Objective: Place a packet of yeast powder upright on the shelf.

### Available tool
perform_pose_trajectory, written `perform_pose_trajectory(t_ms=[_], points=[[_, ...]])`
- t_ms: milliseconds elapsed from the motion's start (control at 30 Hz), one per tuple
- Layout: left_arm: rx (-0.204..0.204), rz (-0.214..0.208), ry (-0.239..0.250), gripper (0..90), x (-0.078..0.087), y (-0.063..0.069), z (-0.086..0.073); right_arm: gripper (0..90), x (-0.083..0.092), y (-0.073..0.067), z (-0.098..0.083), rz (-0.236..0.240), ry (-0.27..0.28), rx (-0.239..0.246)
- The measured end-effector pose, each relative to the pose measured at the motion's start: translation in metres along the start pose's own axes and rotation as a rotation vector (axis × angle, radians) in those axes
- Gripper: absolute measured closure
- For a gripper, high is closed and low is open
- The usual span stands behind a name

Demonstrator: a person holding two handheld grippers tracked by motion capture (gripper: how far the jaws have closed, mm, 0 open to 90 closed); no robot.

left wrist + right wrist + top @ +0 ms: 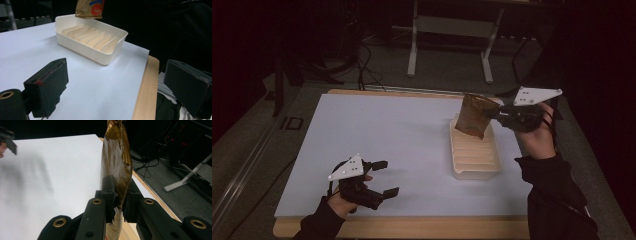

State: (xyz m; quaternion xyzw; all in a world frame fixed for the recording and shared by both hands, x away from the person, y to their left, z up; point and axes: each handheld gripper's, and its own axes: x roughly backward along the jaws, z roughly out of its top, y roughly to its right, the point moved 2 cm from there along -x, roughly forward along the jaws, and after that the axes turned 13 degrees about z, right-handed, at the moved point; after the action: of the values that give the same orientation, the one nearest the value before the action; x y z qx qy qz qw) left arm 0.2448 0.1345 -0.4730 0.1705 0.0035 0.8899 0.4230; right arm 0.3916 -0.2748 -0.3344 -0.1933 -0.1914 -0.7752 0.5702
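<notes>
My right gripper (493,115) is shut on a brown-gold snack packet (475,115), holding it in the air over the far end of a cream ribbed tray (475,165). In the right gripper view the packet (117,162) stands edge-on, pinched between the two pads (109,195). My left gripper (384,177) rests low near the table's front left, its jaws wide apart and nothing between them. From the left gripper view, the tray (110,56) lies ahead on the white sheet, with the packet's lower edge (90,10) hanging above its far side.
A white sheet (387,135) covers the wooden table (422,227), whose edge shows at front and right. Beyond the table stand a desk frame (449,30) and floor cables (367,70). The person's dark sleeves come in from the bottom.
</notes>
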Motion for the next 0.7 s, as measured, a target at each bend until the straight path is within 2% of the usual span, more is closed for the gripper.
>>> perform_pose_trajectory(t_ms=[67,300,367,500,700], points=[[0.010,0.007,0.008,6.5,0.002,-0.001,-0.001,81.9,-0.001,0.002,-0.001,0.000,-0.003,0.000],[0.021,0.021,0.013,6.5,0.005,-0.005,-0.005,81.8,-0.010,0.029,-0.011,-0.008,-0.043,0.015],[0.029,0.021,0.011,6.5,0.005,-0.006,-0.006,81.8,-0.014,0.036,-0.015,0.001,-0.049,0.013],[0.040,0.026,0.008,6.5,0.004,-0.008,-0.008,81.8,-0.025,0.046,-0.024,-0.017,-0.079,0.016],[0.060,0.030,0.010,6.5,0.006,-0.011,-0.010,81.8,-0.040,0.053,-0.031,0.026,-0.103,-0.009]])
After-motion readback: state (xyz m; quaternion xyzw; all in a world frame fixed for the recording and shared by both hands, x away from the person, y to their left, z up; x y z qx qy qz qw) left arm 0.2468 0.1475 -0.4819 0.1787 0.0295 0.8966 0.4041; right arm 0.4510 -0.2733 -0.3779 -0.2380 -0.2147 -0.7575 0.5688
